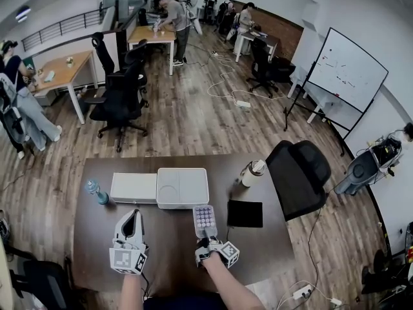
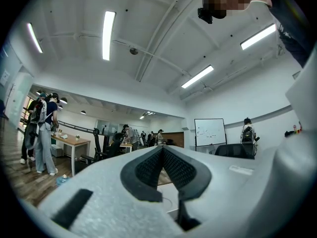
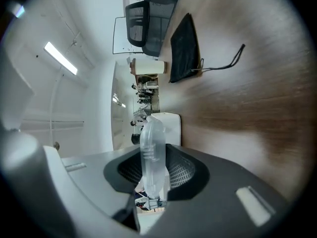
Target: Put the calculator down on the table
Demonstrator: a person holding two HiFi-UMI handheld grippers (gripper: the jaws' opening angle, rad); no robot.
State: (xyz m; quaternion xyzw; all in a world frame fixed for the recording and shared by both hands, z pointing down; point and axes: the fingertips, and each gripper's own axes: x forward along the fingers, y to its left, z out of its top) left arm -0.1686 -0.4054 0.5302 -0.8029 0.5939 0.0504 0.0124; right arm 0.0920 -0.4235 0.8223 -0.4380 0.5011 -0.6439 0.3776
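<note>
R gripper [image 1: 206, 239] clamps calc [image 1: 205, 219] by its near end, just my side of box [image 1: 182, 187]. Prob light, stiff, slick plastic; an end grip suits. L gripper [image 1: 131, 230] closed, empty.

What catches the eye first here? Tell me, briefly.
The calculator stands out first, clamped in the right gripper over the dark table, towards its front edge. Behind it sits a white box, and a black pouch lies to its right.
</note>
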